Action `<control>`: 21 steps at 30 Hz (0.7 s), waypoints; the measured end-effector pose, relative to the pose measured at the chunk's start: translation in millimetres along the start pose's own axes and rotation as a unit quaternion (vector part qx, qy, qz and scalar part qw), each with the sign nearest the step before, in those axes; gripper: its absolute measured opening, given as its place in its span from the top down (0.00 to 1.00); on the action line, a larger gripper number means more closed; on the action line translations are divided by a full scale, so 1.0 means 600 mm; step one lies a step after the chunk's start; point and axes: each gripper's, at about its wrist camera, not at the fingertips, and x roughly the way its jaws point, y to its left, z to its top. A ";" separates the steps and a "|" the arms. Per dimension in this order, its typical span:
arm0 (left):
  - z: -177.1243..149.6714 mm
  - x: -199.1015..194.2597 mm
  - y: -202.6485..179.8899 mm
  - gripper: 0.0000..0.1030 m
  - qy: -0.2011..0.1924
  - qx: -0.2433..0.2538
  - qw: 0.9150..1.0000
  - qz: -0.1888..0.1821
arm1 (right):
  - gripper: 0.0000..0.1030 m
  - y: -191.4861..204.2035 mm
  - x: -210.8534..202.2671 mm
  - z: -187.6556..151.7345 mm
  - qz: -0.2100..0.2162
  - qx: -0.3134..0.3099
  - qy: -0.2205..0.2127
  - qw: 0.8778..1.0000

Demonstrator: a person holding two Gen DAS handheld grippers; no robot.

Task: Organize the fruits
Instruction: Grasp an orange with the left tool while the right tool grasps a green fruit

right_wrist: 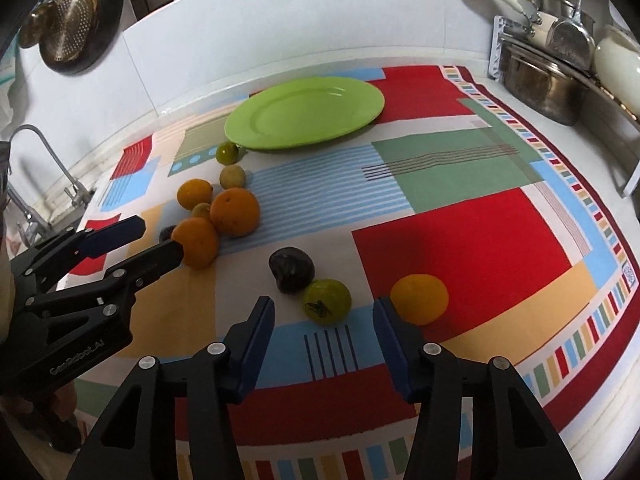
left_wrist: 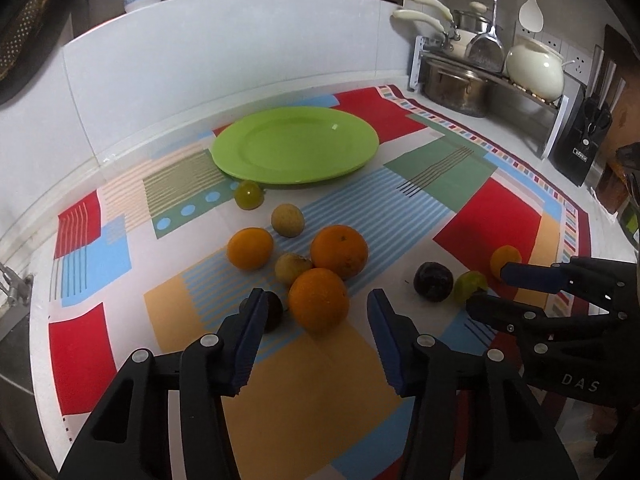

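An empty green plate (left_wrist: 294, 144) (right_wrist: 304, 112) sits at the back of a patterned cloth. Before it lies a cluster of fruit: three oranges, the nearest (left_wrist: 319, 300) (right_wrist: 196, 242) just ahead of my open, empty left gripper (left_wrist: 318, 308), plus small yellow-green fruits (left_wrist: 288, 220) and a dark plum (left_wrist: 274, 312) beside the left finger. To the right lie a dark plum (right_wrist: 290, 270) (left_wrist: 433, 281), a green fruit (right_wrist: 327, 301) (left_wrist: 471, 285) and a small orange (right_wrist: 419, 298) (left_wrist: 506, 259). My right gripper (right_wrist: 323, 318) is open and empty, just short of the green fruit.
A rack with steel pots (left_wrist: 456, 84) and a white pot (left_wrist: 534, 66) stands at the back right, a knife block (left_wrist: 582, 136) beside it. A tap (right_wrist: 44, 168) and sink lie at the left. A white wall backs the counter.
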 end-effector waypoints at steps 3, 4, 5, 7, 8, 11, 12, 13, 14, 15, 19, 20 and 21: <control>0.001 0.009 0.000 0.53 0.003 0.002 1.000 -0.003 | 0.54 0.001 0.007 0.001 0.001 -0.002 0.005 1.000; 0.001 0.011 0.000 0.54 0.004 0.004 1.000 -0.003 | 0.56 0.001 0.009 0.001 0.001 -0.002 0.007 1.000; 0.002 0.014 0.000 0.54 0.005 0.004 1.000 -0.004 | 0.57 0.001 0.011 0.001 0.001 -0.002 0.008 1.000; 0.002 0.018 0.002 0.55 0.008 0.003 1.000 -0.005 | 0.58 0.001 0.014 0.002 0.002 -0.003 0.011 1.000; 0.002 0.021 0.002 0.56 0.009 0.003 1.000 -0.006 | 0.59 0.001 0.016 0.002 0.002 -0.003 0.011 1.000; 0.003 0.026 0.001 0.56 0.009 0.005 1.000 -0.008 | 0.60 0.001 0.019 0.003 0.002 -0.004 0.014 1.000; 0.004 0.027 0.001 0.56 0.010 0.007 1.000 -0.008 | 0.60 0.001 0.019 0.003 0.002 -0.003 0.014 1.000; 0.004 0.029 0.000 0.56 0.010 0.008 1.000 -0.008 | 0.61 0.001 0.020 0.003 0.003 -0.003 0.015 1.000; 0.004 0.032 0.000 0.57 0.011 0.008 1.000 -0.008 | 0.62 0.001 0.020 0.003 0.004 -0.003 0.015 1.000; 0.005 0.035 0.001 0.57 0.013 0.008 1.000 -0.009 | 0.62 0.001 0.021 0.003 0.003 -0.003 0.016 1.000; 0.004 0.044 0.001 0.60 0.021 0.006 1.000 -0.016 | 0.64 0.002 0.024 0.003 0.004 -0.002 0.019 1.000; 0.003 0.044 0.001 0.60 0.021 0.005 1.000 -0.016 | 0.64 0.002 0.024 0.003 0.004 -0.002 0.020 1.000; 0.004 0.044 0.001 0.61 0.020 0.004 1.000 -0.015 | 0.64 0.002 0.025 0.003 0.005 -0.001 0.021 1.000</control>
